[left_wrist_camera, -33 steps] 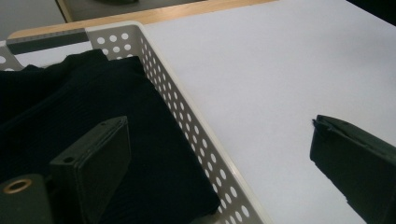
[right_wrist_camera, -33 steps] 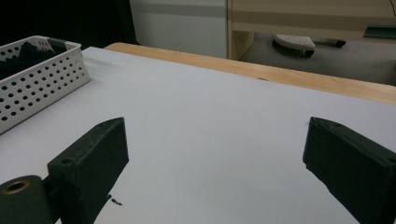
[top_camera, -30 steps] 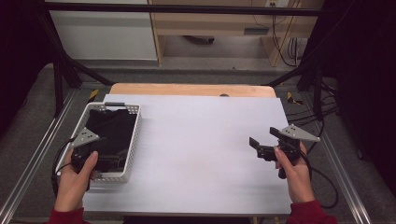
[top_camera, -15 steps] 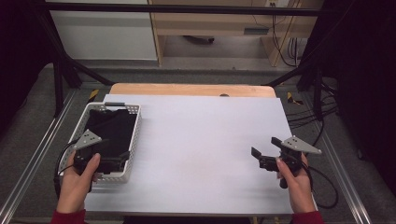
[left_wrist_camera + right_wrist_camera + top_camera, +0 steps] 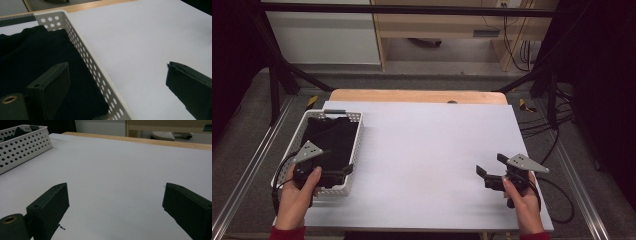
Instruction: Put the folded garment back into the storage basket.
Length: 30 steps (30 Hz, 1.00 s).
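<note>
Left gripper [image 5: 343, 171]: held low at the near end of the white perforated plastic basket [image 5: 357, 142]; its black jaws stand wide apart with nothing between them. In the left gripper view [image 5: 117, 82] one jaw hangs over the basket's inside and the other over the table, so the jaws straddle the basket's right wall, probably to line up for a reach into it.

Basket: sits at the table's left edge, long side running away from the person, within easy reach of the left hand [image 5: 298, 192].

Black folded cloth [image 5: 329, 137]: lies inside the basket and covers most of its floor; a dark knit with soft folds, as the left gripper view [image 5: 37, 57] shows. It looks untouched, and the near jaw is just above it.

White table sheet [image 5: 427, 150]: bare between the two hands, likely the place to work the cloth.

Right gripper [image 5: 484, 172]: held low near the table's right front, well apart from the basket, jaws spread wide and holding nothing [image 5: 115, 202]. It points toward the open sheet, seemingly waiting.
</note>
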Each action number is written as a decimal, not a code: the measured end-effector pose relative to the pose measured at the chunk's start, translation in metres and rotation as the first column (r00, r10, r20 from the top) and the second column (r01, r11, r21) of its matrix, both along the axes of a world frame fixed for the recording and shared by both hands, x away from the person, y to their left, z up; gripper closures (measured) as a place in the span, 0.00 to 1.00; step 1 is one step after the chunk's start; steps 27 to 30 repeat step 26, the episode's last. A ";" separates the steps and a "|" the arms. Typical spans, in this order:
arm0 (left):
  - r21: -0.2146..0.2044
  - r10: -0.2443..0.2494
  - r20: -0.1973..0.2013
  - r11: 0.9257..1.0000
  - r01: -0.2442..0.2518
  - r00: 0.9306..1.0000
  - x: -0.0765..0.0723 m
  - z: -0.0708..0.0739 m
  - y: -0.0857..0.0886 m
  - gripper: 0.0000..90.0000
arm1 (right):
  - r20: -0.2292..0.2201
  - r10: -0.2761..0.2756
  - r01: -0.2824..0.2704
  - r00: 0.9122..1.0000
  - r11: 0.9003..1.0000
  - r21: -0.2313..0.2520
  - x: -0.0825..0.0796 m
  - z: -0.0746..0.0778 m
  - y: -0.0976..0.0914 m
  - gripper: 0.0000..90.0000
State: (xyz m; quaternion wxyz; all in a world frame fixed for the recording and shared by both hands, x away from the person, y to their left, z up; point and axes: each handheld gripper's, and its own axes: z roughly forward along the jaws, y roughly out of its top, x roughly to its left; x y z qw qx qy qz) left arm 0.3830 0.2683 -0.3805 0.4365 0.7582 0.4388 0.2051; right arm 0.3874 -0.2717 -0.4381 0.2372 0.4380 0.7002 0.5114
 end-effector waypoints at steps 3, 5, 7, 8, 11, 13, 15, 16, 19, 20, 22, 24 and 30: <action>-0.004 -0.003 0.008 1.000 0.003 1.000 0.000 0.000 -0.001 0.06 | 0.000 0.008 -0.008 1.000 1.000 0.006 -0.001 -0.003 0.003 0.08; -0.004 -0.008 0.007 1.000 0.008 1.000 0.000 -0.001 -0.002 0.06 | 0.000 0.013 -0.013 1.000 1.000 0.010 -0.001 -0.006 0.005 0.08; 0.001 -0.009 0.011 1.000 0.009 1.000 0.000 -0.001 -0.002 0.06 | -0.003 0.017 -0.017 1.000 1.000 0.019 -0.001 -0.009 0.008 0.08; -0.001 -0.010 0.012 1.000 0.010 1.000 0.000 -0.001 -0.003 0.06 | -0.003 0.021 -0.021 1.000 1.000 0.021 -0.001 -0.011 0.009 0.08; -0.002 -0.015 0.019 1.000 0.015 1.000 0.001 -0.002 -0.004 0.06 | -0.005 0.033 -0.033 0.999 0.999 0.024 0.000 -0.016 0.015 0.08; -0.006 -0.020 0.025 1.000 0.020 1.000 0.001 -0.002 -0.005 0.06 | -0.005 0.039 -0.039 0.999 0.999 0.024 0.000 -0.018 0.018 0.08; -0.006 -0.023 0.028 1.000 0.023 0.999 0.001 -0.002 -0.006 0.06 | -0.006 0.043 -0.043 0.999 0.999 0.029 0.001 -0.020 0.021 0.08; -0.006 -0.025 0.030 1.000 0.025 0.999 0.001 -0.003 -0.007 0.06 | -0.005 0.048 -0.047 0.999 0.999 0.027 0.001 -0.021 0.023 0.08; -0.004 -0.029 0.033 1.000 0.029 0.999 0.001 -0.003 -0.009 0.06 | -0.002 0.061 -0.061 0.998 0.998 0.020 0.003 -0.022 0.029 0.08; -0.006 -0.030 0.037 1.000 0.030 0.999 0.001 -0.002 -0.009 0.06 | -0.003 0.065 -0.065 0.998 0.998 0.018 0.003 -0.023 0.031 0.08; -0.009 -0.032 0.045 0.999 0.032 0.999 0.001 -0.002 -0.010 0.06 | 0.002 0.072 -0.072 0.997 0.997 0.006 0.001 -0.024 0.034 0.08; -0.013 -0.031 0.048 0.999 0.032 0.998 0.001 -0.001 -0.010 0.06 | 0.010 0.074 -0.074 0.997 0.997 -0.004 -0.001 -0.025 0.034 0.08; -0.015 -0.031 0.053 0.999 0.032 0.998 0.001 -0.001 -0.010 0.06 | 0.014 0.072 -0.072 0.997 0.997 -0.006 -0.003 -0.026 0.033 0.08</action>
